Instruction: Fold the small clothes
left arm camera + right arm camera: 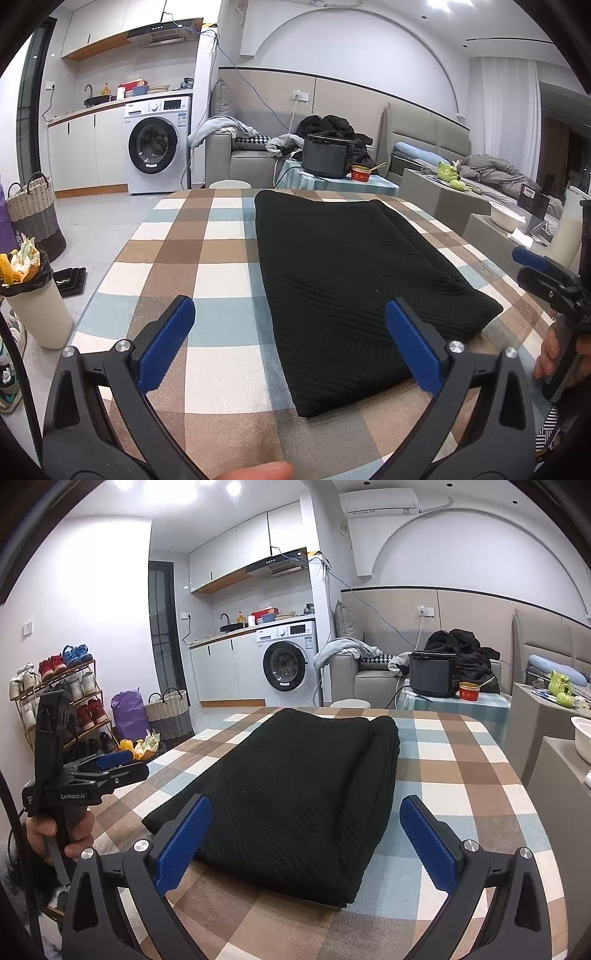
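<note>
A black ribbed knit garment (347, 280) lies folded into a long rectangle on the checked tablecloth (207, 254); it also shows in the right wrist view (295, 794). My left gripper (291, 332) is open and empty, hovering over the garment's near left corner. My right gripper (306, 830) is open and empty above the garment's near end. The right gripper also shows at the right edge of the left wrist view (532, 269), and the left gripper at the left of the right wrist view (122, 764); both are apart from the cloth.
A bin (33, 295) full of rubbish stands left of the table. A woven basket (35, 214) and a shoe rack (62, 705) stand further left. A side table with a black cooker (327, 155) and a sofa lie beyond the far edge. A white bowl (506, 218) sits right.
</note>
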### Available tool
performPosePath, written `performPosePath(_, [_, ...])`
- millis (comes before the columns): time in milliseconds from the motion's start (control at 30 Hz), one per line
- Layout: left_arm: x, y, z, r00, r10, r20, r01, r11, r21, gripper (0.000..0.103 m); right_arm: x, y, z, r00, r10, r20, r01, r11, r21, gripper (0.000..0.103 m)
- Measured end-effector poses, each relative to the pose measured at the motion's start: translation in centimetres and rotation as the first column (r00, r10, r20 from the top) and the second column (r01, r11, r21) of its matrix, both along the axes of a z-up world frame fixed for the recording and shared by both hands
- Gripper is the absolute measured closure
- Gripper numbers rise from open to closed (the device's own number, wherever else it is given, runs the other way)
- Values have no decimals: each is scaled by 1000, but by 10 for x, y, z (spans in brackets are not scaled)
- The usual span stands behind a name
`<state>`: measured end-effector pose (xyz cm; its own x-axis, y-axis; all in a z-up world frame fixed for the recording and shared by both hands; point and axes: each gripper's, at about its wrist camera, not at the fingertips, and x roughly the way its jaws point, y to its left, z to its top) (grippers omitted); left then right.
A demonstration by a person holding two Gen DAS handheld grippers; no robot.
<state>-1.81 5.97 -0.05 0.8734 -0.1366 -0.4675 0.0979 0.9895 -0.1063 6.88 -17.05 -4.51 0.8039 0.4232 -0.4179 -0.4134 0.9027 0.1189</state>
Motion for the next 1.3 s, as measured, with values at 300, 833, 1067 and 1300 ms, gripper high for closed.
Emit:
performPosePath(300, [0, 0, 0, 1000, -3, -8, 3, 1000, 0, 1, -1, 1, -1, 1000, -2, -1, 2, 1000, 2, 0])
performPosePath(833, [2, 1, -1, 1000, 3, -13, -3, 1000, -5, 1, -1, 1, -1, 1000, -4, -5, 4, 1000, 5, 0])
performPosePath(1067, [2, 1, -1, 1000, 3, -12, -3, 1000, -5, 1, -1, 1, -1, 1000, -5, -6, 5, 1000, 5, 0])
performPosePath(1300, [2, 1, -1, 1000, 2, -12, -2, 1000, -5, 1, -2, 2, -1, 1000, -6, -6, 6, 1000, 6, 0])
